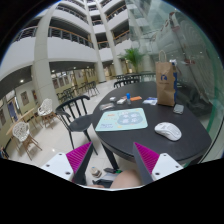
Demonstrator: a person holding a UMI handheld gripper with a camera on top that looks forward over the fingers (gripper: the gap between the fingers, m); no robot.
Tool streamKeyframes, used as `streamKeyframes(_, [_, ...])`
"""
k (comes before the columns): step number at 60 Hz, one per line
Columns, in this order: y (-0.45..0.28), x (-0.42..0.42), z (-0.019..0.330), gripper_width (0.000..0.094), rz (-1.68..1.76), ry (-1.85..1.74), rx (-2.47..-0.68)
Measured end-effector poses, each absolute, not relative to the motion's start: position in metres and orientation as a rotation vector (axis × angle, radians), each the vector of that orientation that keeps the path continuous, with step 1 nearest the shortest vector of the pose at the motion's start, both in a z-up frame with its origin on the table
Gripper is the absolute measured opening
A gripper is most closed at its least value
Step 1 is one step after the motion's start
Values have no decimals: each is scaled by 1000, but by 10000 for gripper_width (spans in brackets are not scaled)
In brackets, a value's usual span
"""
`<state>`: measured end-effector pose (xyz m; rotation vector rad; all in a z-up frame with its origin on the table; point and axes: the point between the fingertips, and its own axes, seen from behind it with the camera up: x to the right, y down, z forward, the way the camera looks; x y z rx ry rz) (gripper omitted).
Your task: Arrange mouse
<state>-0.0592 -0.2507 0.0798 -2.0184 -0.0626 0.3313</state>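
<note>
Two pink-padded fingers [80, 158] of the hand-held gripper [113, 160] frame our view, spread wide apart with nothing between them. Beyond them we see a round dark bench [150, 135] with a white mouse [168, 130] lying on it, just beside a pale mouse mat [122, 119] and off it. A brown paper bag [165, 85] stands upright at the far side. We cannot identify the small flat items near it. A black chair [73, 113] stands beside the bench, partly hidden behind one finger.
</note>
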Motion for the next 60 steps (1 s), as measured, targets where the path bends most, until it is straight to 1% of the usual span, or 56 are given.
streamKeyframes(7, [-242,-26,70,839,260,-26,-2021])
streamKeyframes(9, [-232,5,62,838,221,-17,-2022])
streamKeyframes(14, [-224,47,49,839,103,8,-2030])
streamKeyframes(18, [-209,93,32,837,25,36,-2037])
streamKeyframes(24, [-200,133,13,839,-55,64,-2076])
streamKeyframes(25, [-190,143,5,840,-51,58,-2082])
streamKeyframes(34, [-151,163,-14,844,-23,15,-2125])
streamKeyframes(36, [-138,168,-13,838,-35,17,-2121])
streamKeyframes(38, [-129,169,-13,860,-25,9,-2124])
streamKeyframes(40, [-121,172,-14,849,-22,13,-2135])
streamKeyframes(46, [-94,185,-14,855,-30,24,-2159])
streamKeyframes(49, [-81,192,-17,827,-43,25,-2168])
streamKeyframes(50, [-84,191,-18,818,-39,35,-2200])
streamKeyframes(51, [-80,190,-12,782,-31,35,-2188])
streamKeyframes(52, [-77,189,-8,689,-24,28,-2184])
streamKeyframes(54, [-72,189,-3,536,-20,22,-2177])
streamKeyframes(57, [-67,191,-7,526,-18,61,-2191])
streamKeyframes(60, [-68,192,-4,463,-55,48,-2184])
